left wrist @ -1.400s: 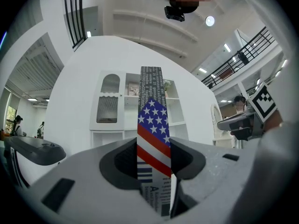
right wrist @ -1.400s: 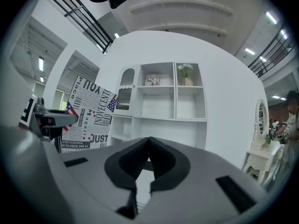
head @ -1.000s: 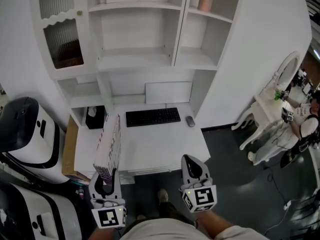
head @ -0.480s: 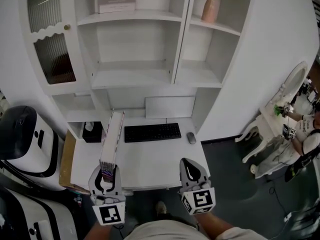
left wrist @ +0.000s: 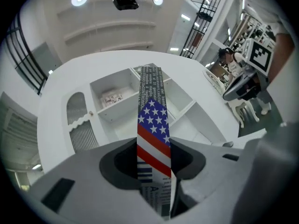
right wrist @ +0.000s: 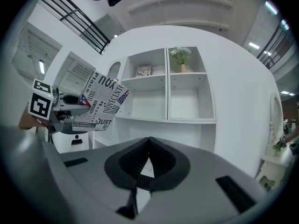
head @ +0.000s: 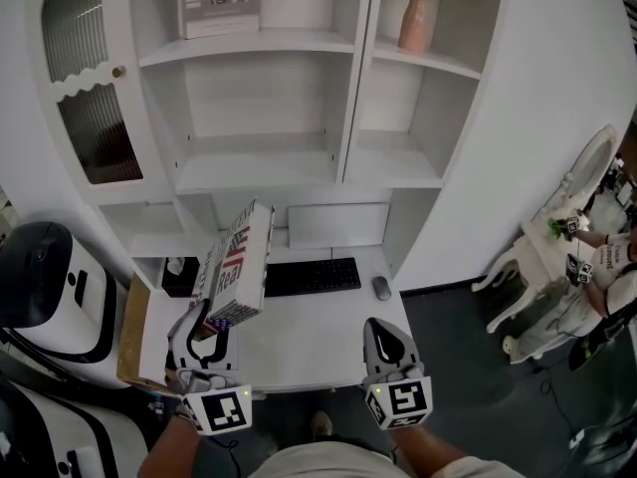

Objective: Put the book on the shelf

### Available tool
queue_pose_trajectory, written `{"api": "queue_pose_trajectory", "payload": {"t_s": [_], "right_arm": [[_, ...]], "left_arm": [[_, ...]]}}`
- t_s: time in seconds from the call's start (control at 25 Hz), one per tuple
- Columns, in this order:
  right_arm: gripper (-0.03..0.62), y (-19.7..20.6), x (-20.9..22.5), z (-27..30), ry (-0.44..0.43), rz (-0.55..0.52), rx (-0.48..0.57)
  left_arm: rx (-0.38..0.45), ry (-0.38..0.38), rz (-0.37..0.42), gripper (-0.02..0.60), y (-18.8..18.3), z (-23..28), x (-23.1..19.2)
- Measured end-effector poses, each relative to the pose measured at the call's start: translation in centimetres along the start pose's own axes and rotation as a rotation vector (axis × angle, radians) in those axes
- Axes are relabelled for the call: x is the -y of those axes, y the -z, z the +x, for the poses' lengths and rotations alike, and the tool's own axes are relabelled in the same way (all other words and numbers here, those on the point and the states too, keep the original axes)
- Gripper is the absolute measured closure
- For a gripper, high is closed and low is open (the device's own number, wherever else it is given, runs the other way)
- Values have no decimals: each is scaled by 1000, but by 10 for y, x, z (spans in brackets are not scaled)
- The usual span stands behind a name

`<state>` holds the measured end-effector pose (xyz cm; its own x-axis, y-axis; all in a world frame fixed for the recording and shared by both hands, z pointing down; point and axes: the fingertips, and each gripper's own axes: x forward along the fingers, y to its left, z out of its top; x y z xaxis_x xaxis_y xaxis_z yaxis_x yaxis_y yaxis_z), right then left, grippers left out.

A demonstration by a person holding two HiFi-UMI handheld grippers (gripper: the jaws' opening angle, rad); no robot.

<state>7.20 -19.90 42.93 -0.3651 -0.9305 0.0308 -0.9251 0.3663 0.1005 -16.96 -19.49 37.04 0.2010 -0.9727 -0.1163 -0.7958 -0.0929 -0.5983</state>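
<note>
The left gripper (head: 211, 332) is clamping the near end of the book (head: 237, 265), its jaws pressing on the flag-printed spine that is running up between them in the left gripper view. The book is hanging in the air over the left part of the desk (head: 328, 337), tilted, its far end pointing at the white shelf unit (head: 254, 157) but sitting below the open compartments. The right gripper (head: 386, 339) is hovering near the desk's front edge with its jaws together and nothing between them. Judging from this, the carry to the shelf is under way and the placing is not yet done. The next move is calling for raising the book to an open compartment, levelling out its tilt, sliding it in clear of the divider, and only then letting the jaws part.
</note>
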Motion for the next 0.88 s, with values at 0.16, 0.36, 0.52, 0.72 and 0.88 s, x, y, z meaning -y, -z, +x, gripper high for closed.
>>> {"api": "queue_pose_trajectory", "payload": {"t_s": [0.16, 0.36, 0.52, 0.72, 0.88], "right_arm": [[591, -3, 8, 9, 3, 6, 3], [591, 4, 14, 13, 2, 18, -2], [591, 10, 20, 15, 3, 27, -9], [591, 11, 27, 19, 5, 35, -8], [591, 13, 33, 20, 6, 44, -4]], "left_arm": [[9, 7, 124, 426, -5, 19, -4], [10, 9, 279, 426, -18, 41, -11], [4, 16, 404, 426, -29, 62, -16], [-1, 38, 544, 427, -42, 87, -18], [-14, 52, 618, 428, -49, 101, -17]]}}
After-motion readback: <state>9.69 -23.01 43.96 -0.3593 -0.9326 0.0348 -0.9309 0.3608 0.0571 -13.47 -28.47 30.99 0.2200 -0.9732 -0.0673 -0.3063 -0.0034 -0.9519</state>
